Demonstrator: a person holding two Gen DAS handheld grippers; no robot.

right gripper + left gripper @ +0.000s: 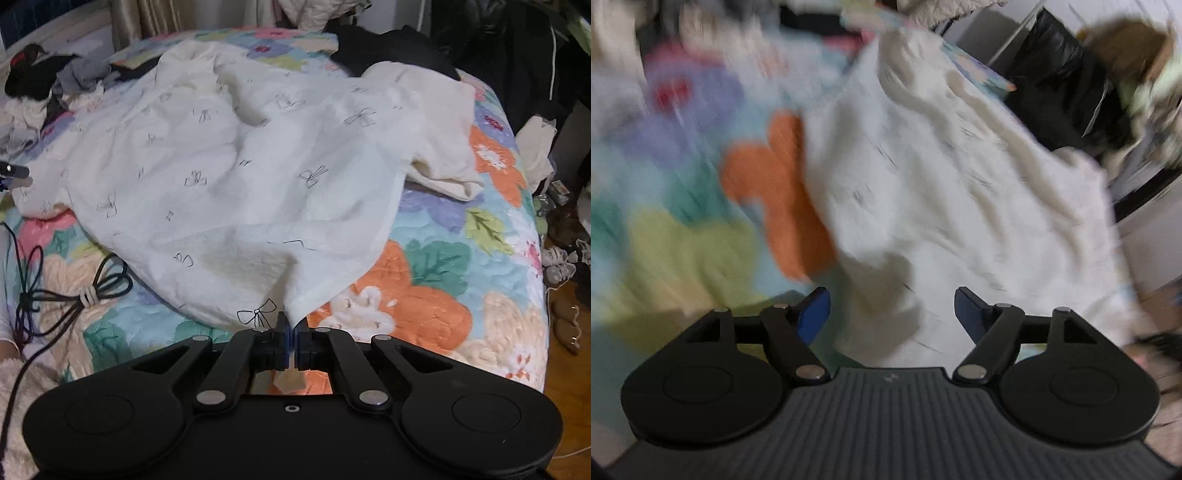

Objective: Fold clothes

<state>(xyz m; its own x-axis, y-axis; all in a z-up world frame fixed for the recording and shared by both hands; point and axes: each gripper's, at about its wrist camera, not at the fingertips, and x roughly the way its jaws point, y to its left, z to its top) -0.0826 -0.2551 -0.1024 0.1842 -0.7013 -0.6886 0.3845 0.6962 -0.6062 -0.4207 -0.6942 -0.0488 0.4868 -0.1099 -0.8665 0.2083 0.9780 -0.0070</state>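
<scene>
A white garment [236,177] printed with small black bows lies rumpled across a flowered quilt [436,280] on a bed. My right gripper [292,328] is shut on the garment's near corner, and the cloth rises from its blue pads. In the blurred left wrist view the same white garment [945,184] spreads over the quilt [683,236]. My left gripper [892,314] stands open just above the garment's near edge, with cloth showing between its blue pads [814,314] but not pinched.
A bundled black cable [70,291] lies on the quilt at the left. Black clothing [391,48] and a black-and-white heap [29,81] sit at the far side. Shoes and clutter [565,266] cover the floor beyond the bed's right edge. A black bag [1056,88] stands beside the bed.
</scene>
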